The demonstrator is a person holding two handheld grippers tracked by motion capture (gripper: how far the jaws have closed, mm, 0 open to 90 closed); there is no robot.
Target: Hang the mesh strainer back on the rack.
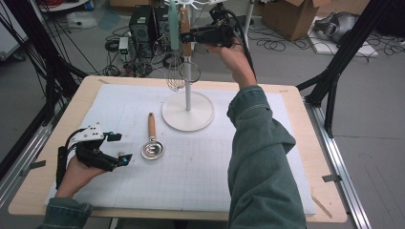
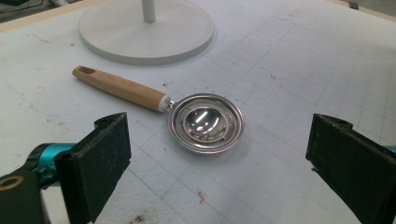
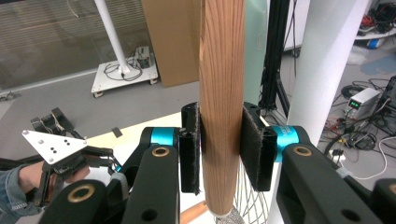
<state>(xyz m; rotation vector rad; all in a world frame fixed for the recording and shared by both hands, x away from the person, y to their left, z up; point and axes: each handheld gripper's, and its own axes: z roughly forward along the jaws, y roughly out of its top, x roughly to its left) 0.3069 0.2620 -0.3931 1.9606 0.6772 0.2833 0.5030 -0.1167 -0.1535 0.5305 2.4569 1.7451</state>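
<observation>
A whisk hangs from the white stand (image 1: pixel 187 114) at the back of the table, its wire head (image 1: pixel 175 77) below its wooden handle (image 1: pixel 185 24). My right gripper (image 1: pixel 186 36) is raised up there, shut on that handle (image 3: pixel 222 93), with both pads pressed to its sides. A small metal strainer spoon (image 1: pixel 153 150) with a wooden handle lies flat on the mat in front of the stand's base. My left gripper (image 1: pixel 123 148) rests low at the left, open, jaws wide apart and facing the spoon's bowl (image 2: pixel 205 122) a short way ahead.
A pale green utensil (image 1: pixel 173 21) hangs beside the whisk. A white gridded mat (image 1: pixel 200 176) covers the wooden table. Beyond the table's far edge are cables, electronics (image 1: pixel 141 24) and cardboard boxes (image 1: pixel 291 16). Black frame struts (image 1: pixel 334 81) stand at both sides.
</observation>
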